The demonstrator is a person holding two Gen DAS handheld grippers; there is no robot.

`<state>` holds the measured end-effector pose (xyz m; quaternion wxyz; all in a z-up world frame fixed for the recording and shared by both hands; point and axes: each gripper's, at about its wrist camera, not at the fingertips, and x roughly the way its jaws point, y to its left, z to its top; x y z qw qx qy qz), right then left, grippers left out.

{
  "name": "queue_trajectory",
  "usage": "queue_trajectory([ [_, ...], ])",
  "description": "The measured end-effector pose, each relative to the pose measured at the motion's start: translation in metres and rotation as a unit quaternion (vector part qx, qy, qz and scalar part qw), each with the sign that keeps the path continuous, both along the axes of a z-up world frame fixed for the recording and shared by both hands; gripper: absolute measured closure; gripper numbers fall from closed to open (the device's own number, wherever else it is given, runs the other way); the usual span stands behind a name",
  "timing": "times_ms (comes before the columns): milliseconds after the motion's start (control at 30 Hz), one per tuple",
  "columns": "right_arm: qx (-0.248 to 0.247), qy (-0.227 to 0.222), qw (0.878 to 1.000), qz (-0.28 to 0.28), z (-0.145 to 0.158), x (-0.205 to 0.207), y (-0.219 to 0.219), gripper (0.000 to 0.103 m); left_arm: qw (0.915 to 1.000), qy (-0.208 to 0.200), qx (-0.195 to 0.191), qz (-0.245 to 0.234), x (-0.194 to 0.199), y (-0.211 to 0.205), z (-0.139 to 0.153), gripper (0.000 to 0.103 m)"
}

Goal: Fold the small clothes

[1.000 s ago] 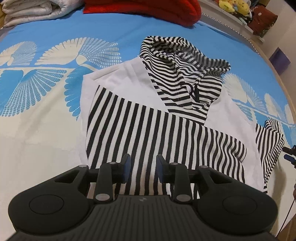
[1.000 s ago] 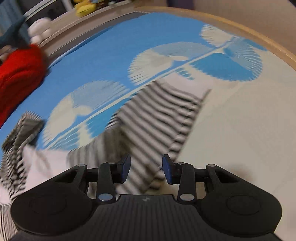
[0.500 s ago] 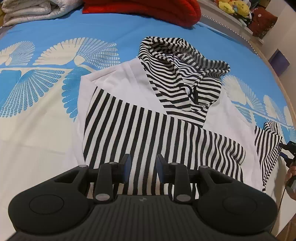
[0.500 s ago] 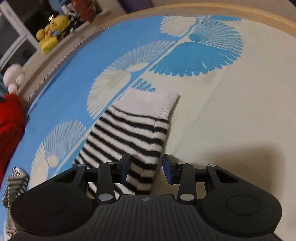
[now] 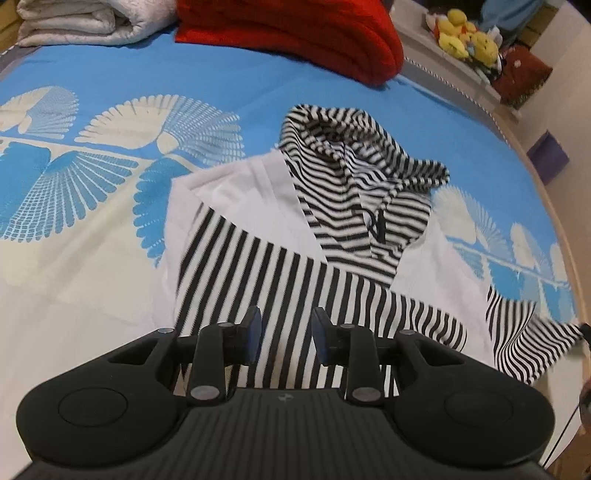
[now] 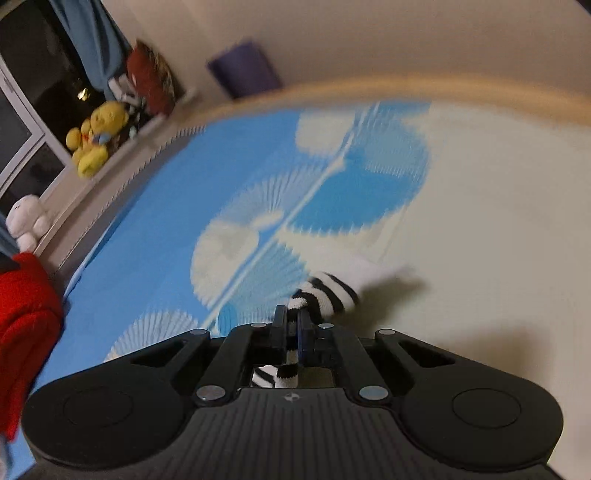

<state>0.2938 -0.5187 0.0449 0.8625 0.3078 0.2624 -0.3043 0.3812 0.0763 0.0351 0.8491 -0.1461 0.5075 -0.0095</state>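
A small white hoodie with a black-and-white striped hood lies on the bed. One striped sleeve is folded across its body. My left gripper is open and empty, hovering over that folded sleeve. The other striped sleeve is lifted at the right. My right gripper is shut on that sleeve near its cuff; the striped sleeve end with white cuff sticks out past the jaws, above the sheet.
The bed has a blue and cream fan-print sheet. A red blanket and a folded white quilt lie at the far edge. Yellow plush toys sit on a ledge beyond the wooden bed edge.
My right gripper closed on the striped sleeve near the cuff and lifted it off the sheet. The left gripper stayed open over the folded sleeve, barely moving.
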Motion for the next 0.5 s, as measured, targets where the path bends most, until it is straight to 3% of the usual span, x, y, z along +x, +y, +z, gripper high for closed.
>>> queue_trajectory([
  [67,-0.074,-0.004,0.997,0.015,0.021,0.000,0.029,0.099,0.9999,-0.005,-0.007,0.014,-0.001,0.009,0.006,0.070],
  [133,-0.176,-0.022,0.982,0.072,0.042,0.003,0.078,0.099,0.9992,-0.010,-0.018,0.034,-0.002,0.023,0.012,0.070],
  [200,-0.258,-0.057,0.950,0.166,0.060,0.004,0.141,0.099,0.9978,-0.017,-0.032,0.055,-0.004,0.037,0.020,0.070],
  [267,-0.285,-0.105,0.912,0.274,0.071,-0.004,0.206,0.099,0.9960,-0.024,-0.045,0.073,-0.006,0.052,0.028,0.070],
  [333,-0.256,-0.136,0.879,0.379,0.075,-0.015,0.259,0.099,0.9939,-0.029,-0.056,0.090,-0.006,0.065,0.034,0.070],
  [400,-0.178,-0.130,0.841,0.494,0.072,-0.022,0.308,0.095,0.9924,-0.031,-0.064,0.100,-0.007,0.075,0.037,0.070],
  [433,-0.146,-0.100,0.819,0.545,0.066,-0.022,0.329,0.082,0.9919,-0.030,-0.067,0.104,-0.007,0.079,0.037,0.070],
  [467,-0.123,-0.059,0.796,0.590,0.058,-0.023,0.349,0.077,0.9916,-0.028,-0.069,0.106,-0.007,0.082,0.037,0.070],
  [500,-0.117,-0.018,0.780,0.614,0.049,-0.025,0.367,0.077,0.9915,-0.026,-0.069,0.107,-0.007,0.085,0.036,0.070],
])
